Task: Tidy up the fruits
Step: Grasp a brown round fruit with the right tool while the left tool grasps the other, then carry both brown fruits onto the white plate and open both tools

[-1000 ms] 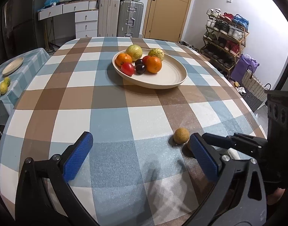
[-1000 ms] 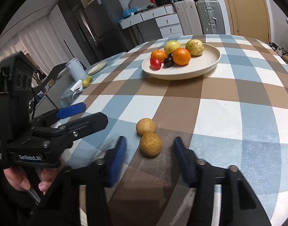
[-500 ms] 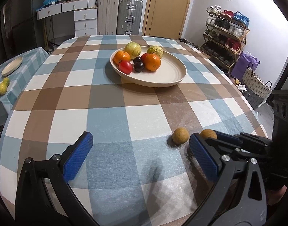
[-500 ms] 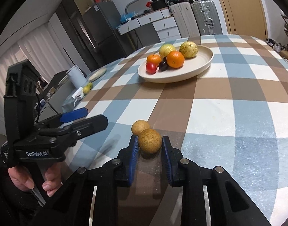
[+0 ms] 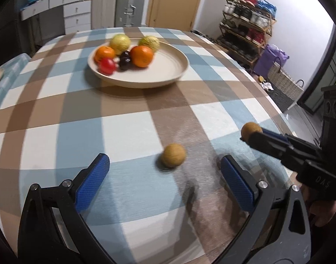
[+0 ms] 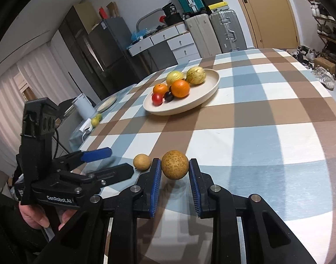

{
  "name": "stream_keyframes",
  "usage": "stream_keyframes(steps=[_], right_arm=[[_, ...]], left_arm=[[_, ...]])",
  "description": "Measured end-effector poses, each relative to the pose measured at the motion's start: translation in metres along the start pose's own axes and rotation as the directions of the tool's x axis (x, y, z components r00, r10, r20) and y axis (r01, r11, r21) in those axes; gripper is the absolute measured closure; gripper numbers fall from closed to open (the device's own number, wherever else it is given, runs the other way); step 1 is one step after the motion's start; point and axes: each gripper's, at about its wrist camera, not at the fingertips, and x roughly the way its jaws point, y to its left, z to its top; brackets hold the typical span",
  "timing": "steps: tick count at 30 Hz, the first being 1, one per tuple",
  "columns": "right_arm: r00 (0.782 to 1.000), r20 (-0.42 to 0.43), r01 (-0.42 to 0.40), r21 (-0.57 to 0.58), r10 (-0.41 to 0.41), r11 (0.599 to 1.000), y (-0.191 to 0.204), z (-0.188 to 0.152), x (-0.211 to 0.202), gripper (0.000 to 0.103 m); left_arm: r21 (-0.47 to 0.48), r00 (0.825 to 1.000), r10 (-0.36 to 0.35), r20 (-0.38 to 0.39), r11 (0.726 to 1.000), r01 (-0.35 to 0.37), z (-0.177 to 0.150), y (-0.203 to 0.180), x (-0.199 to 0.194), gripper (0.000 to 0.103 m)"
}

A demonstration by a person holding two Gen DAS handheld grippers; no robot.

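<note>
The left claw (image 6: pixel 106 164) body reads "GenRobot.AI"; no other lettering is legible.

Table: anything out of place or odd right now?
One small brown fruit lies loose on the checked cloth, apart from the plate holding the other fruit. Its twin is clamped in the right gripper. Nothing spilled or damaged.

Black gripper (image 6: pixel 175 171) frames, blue ribbed jaws, silver screws
</note>
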Motion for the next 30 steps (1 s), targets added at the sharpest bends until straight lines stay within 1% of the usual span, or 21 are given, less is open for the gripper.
stream_keyframes(steps=[3, 4, 5, 6, 7, 8, 9, 10, 11, 12, 13, 16, 22, 26, 30], right_arm=[[1.0, 0.015, -0.005, 0.011, 0.005, 1.0, -0.007, 0.001, -0.008, 0.077], [1.0, 0.02, -0.006, 0.013, 0.006, 1.0, -0.009, 0.001, -0.01, 0.077], [1.0, 0.026, -0.003, 0.013, 0.002, 1.0, -0.01, 0.001, -0.013, 0.077], [1.0, 0.029, -0.001, 0.013, 0.001, 1.0, -0.011, 0.001, -0.015, 0.077], [0.999, 0.032, 0.0, 0.014, 0.0, 1.0, -0.012, 0.001, -0.017, 0.077], [0.999, 0.036, 0.002, 0.015, -0.002, 1.0, -0.014, 0.001, -0.018, 0.077], [0.999, 0.037, 0.003, 0.017, -0.004, 1.0, -0.015, 0.001, -0.019, 0.077], [0.999, 0.037, 0.003, 0.021, -0.004, 1.0, -0.016, 0.001, -0.019, 0.077], [0.999, 0.037, 0.004, 0.027, -0.005, 1.0, -0.018, 0.001, -0.019, 0.077], [0.999, 0.036, 0.002, 0.033, -0.003, 0.999, -0.019, 0.002, -0.02, 0.077], [0.999, 0.035, -0.002, 0.035, 0.001, 0.999, -0.02, 0.003, -0.02, 0.077], [0.999, 0.041, 0.0, 0.03, -0.001, 1.0, -0.02, 0.005, -0.02, 0.077], [0.999, 0.036, 0.001, 0.001, -0.001, 1.0, -0.013, 0.007, -0.017, 0.077], [1.0, 0.029, 0.0, -0.009, 0.0, 1.0, -0.01, 0.008, -0.014, 0.077], [1.0, 0.017, -0.003, -0.01, 0.003, 1.0, -0.01, 0.013, -0.007, 0.077]], left_arm=[[0.016, 1.0, -0.016, -0.014, 1.0, 0.017, 0.003, -0.006, 0.005, 0.011], [0.021, 1.0, -0.019, -0.016, 1.0, 0.02, 0.004, -0.008, 0.006, 0.016], [0.025, 1.0, -0.021, -0.02, 0.999, 0.022, 0.005, -0.009, 0.008, 0.019], [0.027, 0.999, -0.026, -0.028, 0.999, 0.027, 0.006, -0.01, 0.009, 0.026], [0.025, 0.999, -0.035, -0.039, 0.999, 0.036, 0.007, -0.01, 0.011, 0.037], [0.019, 0.998, -0.042, -0.055, 0.999, 0.043, 0.008, -0.01, 0.013, 0.043], [0.016, 0.996, -0.055, -0.068, 0.998, 0.056, 0.009, -0.01, 0.014, 0.051], [0.019, 0.995, -0.068, -0.074, 0.997, 0.07, 0.009, -0.01, 0.015, 0.059], [0.023, 0.994, -0.074, -0.076, 0.997, 0.076, 0.008, -0.011, 0.015, 0.063], [0.028, 0.994, -0.076, -0.077, 0.996, 0.079, 0.008, -0.011, 0.015, 0.074], [0.029, 0.993, -0.082, -0.082, 0.996, 0.084, 0.007, -0.011, 0.015, 0.081], [0.01, 0.991, -0.104, -0.087, 0.994, 0.105, 0.007, -0.007, 0.016, 0.081], [0.004, 0.99, -0.117, -0.074, 0.993, 0.118, 0.007, -0.004, 0.013, 0.081], [-0.001, 0.991, -0.124, -0.048, 0.992, 0.124, 0.011, 0.0, 0.006, 0.081], [-0.014, 0.992, -0.122, -0.015, 0.992, 0.122, 0.021, 0.01, 0.0, 0.081]])
